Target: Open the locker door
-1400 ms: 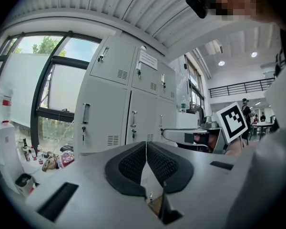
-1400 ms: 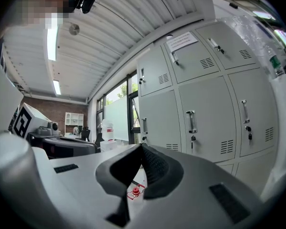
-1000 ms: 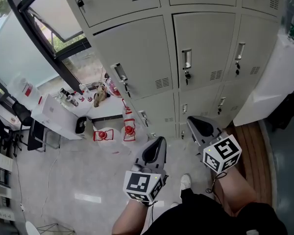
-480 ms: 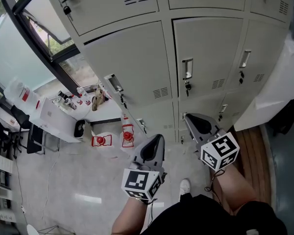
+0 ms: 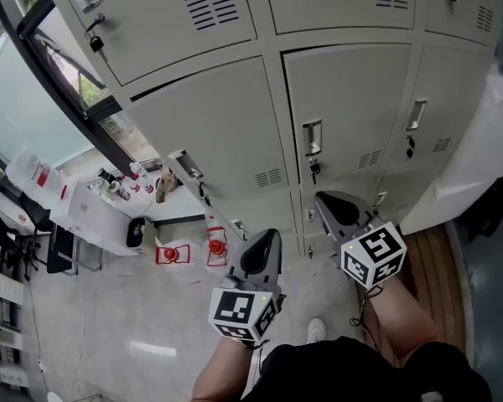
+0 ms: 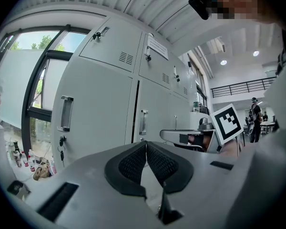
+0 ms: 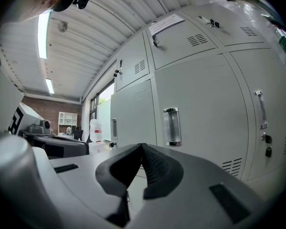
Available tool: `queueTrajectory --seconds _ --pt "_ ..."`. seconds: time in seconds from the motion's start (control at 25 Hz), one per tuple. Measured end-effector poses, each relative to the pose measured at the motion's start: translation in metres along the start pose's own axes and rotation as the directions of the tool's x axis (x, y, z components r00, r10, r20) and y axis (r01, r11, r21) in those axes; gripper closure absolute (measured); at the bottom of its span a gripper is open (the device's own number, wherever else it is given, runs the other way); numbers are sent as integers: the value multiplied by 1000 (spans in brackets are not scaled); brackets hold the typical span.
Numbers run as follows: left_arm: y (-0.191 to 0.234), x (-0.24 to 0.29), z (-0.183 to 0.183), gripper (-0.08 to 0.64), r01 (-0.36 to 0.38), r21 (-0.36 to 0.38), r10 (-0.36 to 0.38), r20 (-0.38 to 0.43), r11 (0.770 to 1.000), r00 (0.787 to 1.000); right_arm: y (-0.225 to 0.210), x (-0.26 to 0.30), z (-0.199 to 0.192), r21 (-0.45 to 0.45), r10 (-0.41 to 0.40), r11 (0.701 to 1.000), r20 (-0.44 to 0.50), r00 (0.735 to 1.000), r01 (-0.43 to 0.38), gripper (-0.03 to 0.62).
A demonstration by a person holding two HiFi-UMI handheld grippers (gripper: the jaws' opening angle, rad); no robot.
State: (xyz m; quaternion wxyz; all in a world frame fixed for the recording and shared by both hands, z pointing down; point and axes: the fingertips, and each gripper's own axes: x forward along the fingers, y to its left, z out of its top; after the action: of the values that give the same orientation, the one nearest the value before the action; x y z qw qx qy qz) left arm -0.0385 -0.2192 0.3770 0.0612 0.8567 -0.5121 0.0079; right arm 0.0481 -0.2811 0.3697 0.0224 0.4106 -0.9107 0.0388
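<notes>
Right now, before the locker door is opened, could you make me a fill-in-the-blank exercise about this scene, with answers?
1. The jaws of the right gripper are ____, with nothing between them.
2. The left gripper holds ____.
3. Below the handle on the locker door ahead of the right gripper, a ____ hangs from the lock.
4. The window is on the person's ____ side.
Answers: shut; nothing; key; left.
</notes>
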Motion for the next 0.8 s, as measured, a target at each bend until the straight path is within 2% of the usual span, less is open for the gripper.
queueTrajectory --seconds 0.36,0.6,0.68,0.8 --pt "13 8 7 540 30 19 -30 -5 999 1000 -7 20 4 19 -24 1000 6 1000 24 538" --pt "27 18 11 540 118 45 -117 -26 992 993 -16 38 9 29 -117 993 20 993 116 538" --pt "34 21 14 540 144 41 -143 -30 989 989 -19 44 9 28 -155 988 15 988 155 475" --pt "45 27 18 540 183 44 -182 -27 982 983 -29 55 14 10 -225 974 16 974 225 443"
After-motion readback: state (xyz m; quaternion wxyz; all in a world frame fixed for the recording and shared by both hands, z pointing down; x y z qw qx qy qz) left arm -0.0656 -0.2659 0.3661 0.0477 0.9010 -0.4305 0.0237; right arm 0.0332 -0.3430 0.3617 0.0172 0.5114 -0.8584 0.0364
